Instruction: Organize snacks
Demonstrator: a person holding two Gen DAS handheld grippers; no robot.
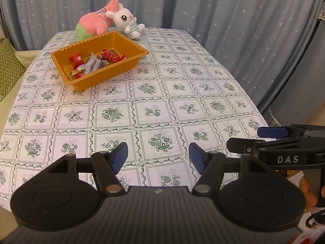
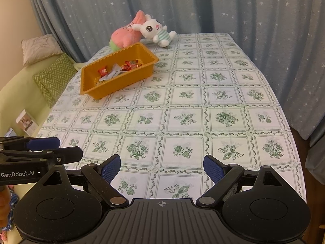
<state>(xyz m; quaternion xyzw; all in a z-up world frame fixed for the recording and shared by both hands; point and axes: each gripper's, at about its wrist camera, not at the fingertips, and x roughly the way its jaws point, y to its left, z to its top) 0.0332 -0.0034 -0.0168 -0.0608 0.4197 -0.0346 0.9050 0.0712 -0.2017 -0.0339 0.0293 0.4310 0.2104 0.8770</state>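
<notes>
Snacks [image 1: 95, 61] lay in the orange tray [image 1: 130, 65] far ahead-left of my left tool [image 1: 158, 158] and right tool [image 2: 161, 168], both wide open, empty, left nearer.

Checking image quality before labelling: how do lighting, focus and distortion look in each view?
Left wrist view: even, soft light, tablecloth edges bowed by fisheye, candies in the orange tray sharp. Right wrist view: warmer tint at left, dark vignette corners, same bowing; no strong glare in either.

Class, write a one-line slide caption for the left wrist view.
Open left gripper over the tablecloth, facing an orange tray of wrapped snacks.
</notes>
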